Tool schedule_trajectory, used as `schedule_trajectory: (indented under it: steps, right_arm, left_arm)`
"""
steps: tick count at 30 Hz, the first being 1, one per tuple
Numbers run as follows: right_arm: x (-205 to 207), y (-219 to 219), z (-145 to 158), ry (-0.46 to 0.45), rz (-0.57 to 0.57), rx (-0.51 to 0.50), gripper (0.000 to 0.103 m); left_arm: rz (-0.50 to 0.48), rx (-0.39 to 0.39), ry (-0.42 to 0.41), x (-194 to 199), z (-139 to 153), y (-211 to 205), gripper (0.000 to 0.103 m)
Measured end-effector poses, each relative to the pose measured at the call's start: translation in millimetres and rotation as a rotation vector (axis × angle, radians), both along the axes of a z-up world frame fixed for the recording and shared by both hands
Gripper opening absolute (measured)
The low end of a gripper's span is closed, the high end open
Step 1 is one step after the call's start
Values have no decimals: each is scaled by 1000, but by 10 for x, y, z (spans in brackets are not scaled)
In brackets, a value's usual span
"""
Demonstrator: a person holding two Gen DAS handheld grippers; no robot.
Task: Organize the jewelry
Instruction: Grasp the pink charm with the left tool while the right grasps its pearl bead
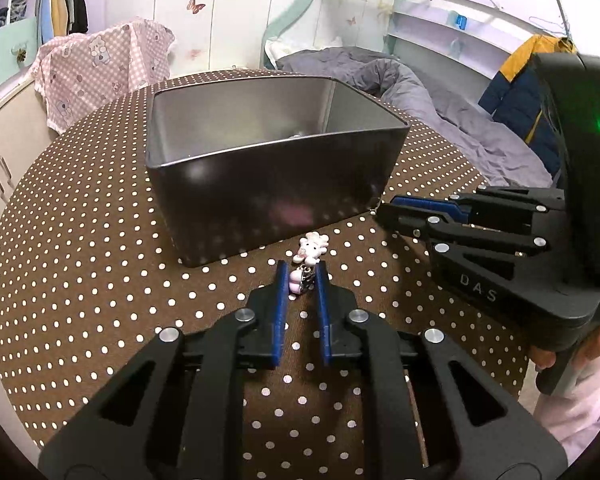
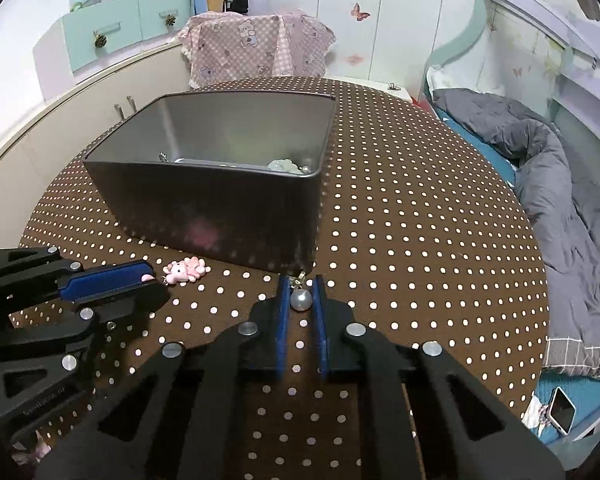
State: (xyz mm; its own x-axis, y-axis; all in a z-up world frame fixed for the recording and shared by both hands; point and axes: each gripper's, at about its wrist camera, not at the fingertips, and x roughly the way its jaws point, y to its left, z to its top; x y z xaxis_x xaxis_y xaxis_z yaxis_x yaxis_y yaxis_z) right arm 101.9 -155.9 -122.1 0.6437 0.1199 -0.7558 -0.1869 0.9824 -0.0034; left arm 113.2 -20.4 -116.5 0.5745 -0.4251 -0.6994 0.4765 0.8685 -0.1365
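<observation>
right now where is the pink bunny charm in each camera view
Left wrist view: the pink bunny charm lies low centre, just past the left tongs, in front of the metal tin.
Right wrist view: it lies lower left, beside the left tongs' tips, below the tin's front wall.
Shared landmark: the metal tin's front wall, which carries a pink reflection in both views.

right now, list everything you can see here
tin box: 1, dark grey, centre of table, open, a few beads and small pieces inside
pink charm: 1, pink and white, on the cloth before the box, its lower beads between the left gripper fingers
pearl earring: 1, silver-white, by the box corner, between the right gripper fingers
tablecloth: 1, brown with white dots
duvet: 1, grey, on bed at right
phone: 1, white, bed edge
</observation>
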Motion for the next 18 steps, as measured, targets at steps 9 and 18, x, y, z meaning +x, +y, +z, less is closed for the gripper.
schedule_trajectory:
  steps: [9, 18]
  right_arm:
    - [-81, -85, 96, -15, -31, 17, 10]
    - [-151, -105, 304, -64, -33, 30, 10]
  left_arm:
    - [2, -16, -2, 16, 27, 29, 14]
    - [20, -30, -35, -33, 164, 117, 14]
